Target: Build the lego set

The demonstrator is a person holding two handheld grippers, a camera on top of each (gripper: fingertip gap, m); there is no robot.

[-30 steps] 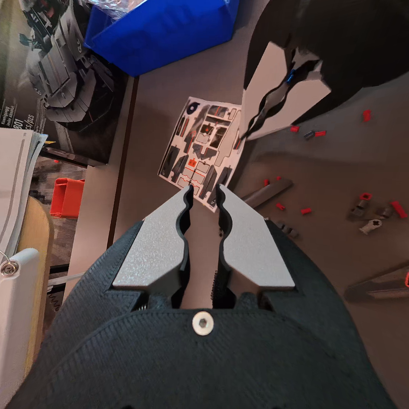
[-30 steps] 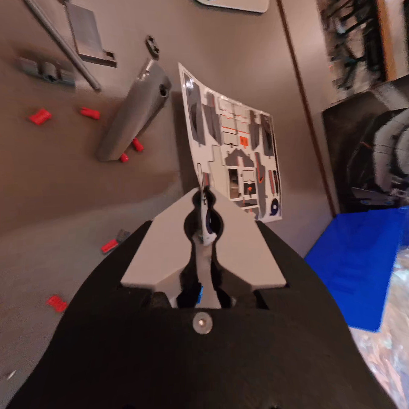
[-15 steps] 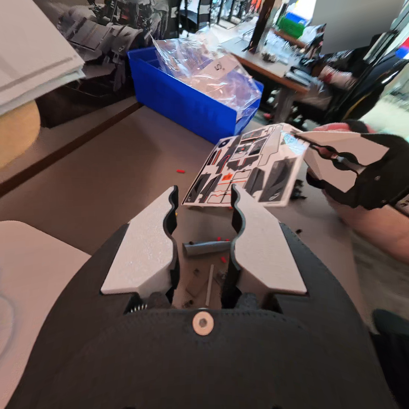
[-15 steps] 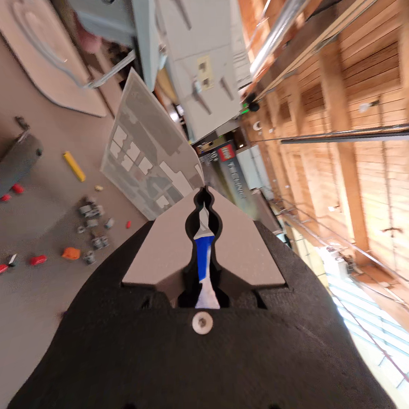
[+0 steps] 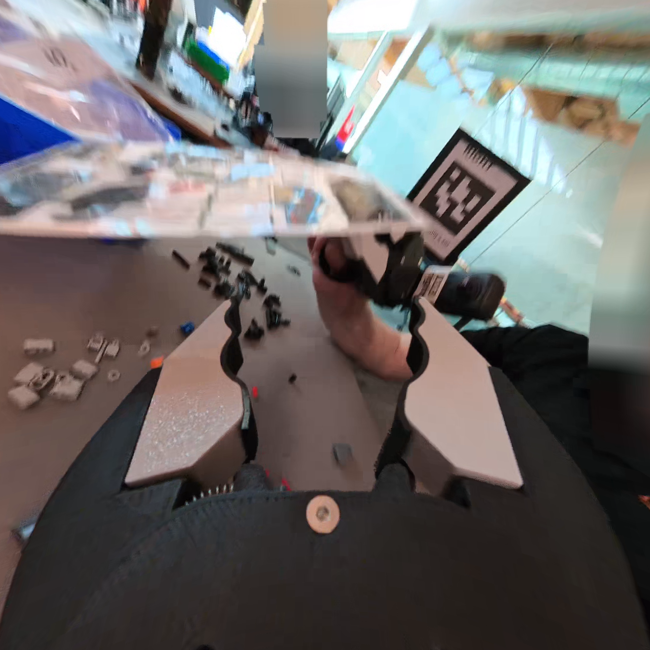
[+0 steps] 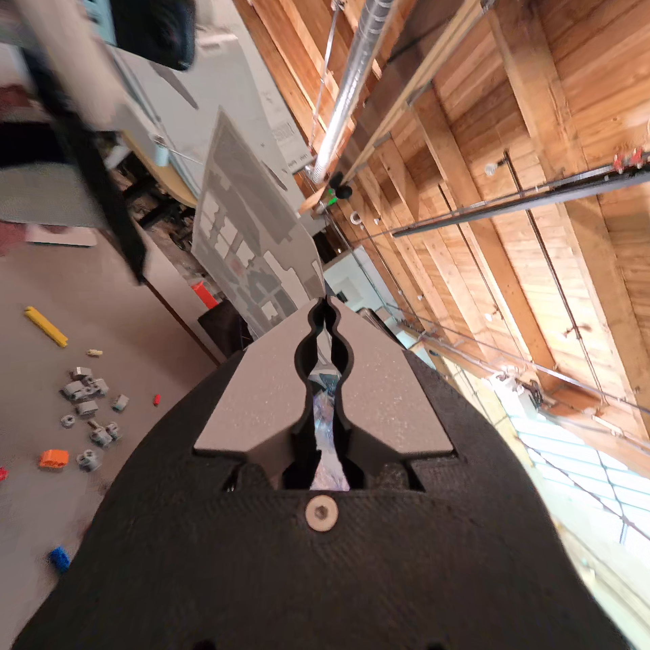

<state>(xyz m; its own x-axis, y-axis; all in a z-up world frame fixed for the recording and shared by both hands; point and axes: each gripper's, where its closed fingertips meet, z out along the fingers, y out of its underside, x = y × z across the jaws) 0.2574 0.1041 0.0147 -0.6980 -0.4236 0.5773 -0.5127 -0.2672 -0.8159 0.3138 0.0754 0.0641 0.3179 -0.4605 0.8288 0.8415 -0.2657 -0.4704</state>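
Observation:
My right gripper point(image 6: 324, 305) is shut on a corner of the sticker sheet point(image 6: 246, 239) and holds it up in the air, its pale back side facing this camera. In the left wrist view the same sheet point(image 5: 197, 197) hangs blurred and nearly level above the table, held by the right gripper point(image 5: 383, 242) in a person's hand. My left gripper point(image 5: 325, 309) is wide open and empty, below the sheet and above the brown table point(image 5: 88, 292). Loose lego pieces lie on the table: several black ones point(image 5: 239, 278) and several grey ones point(image 5: 52, 376).
Grey pieces point(image 6: 88, 390), a yellow bar point(image 6: 45, 327), an orange piece point(image 6: 53, 459) and a blue piece point(image 6: 59, 559) lie on the table in the right wrist view. A blue bin point(image 5: 24, 130) stands at the far left. A black-and-white marker board point(image 5: 464, 197) stands behind the hand. There is about 9 centimeters between the tips of the two grippers. My right tips are about 20 centimeters from the orange piece point(image 6: 53, 459), my left tips only 15 centimeters.
My right gripper has lifted the sticker sheet off the table and tilted upward. My left gripper has opened wider and swung up from looking down at the table.

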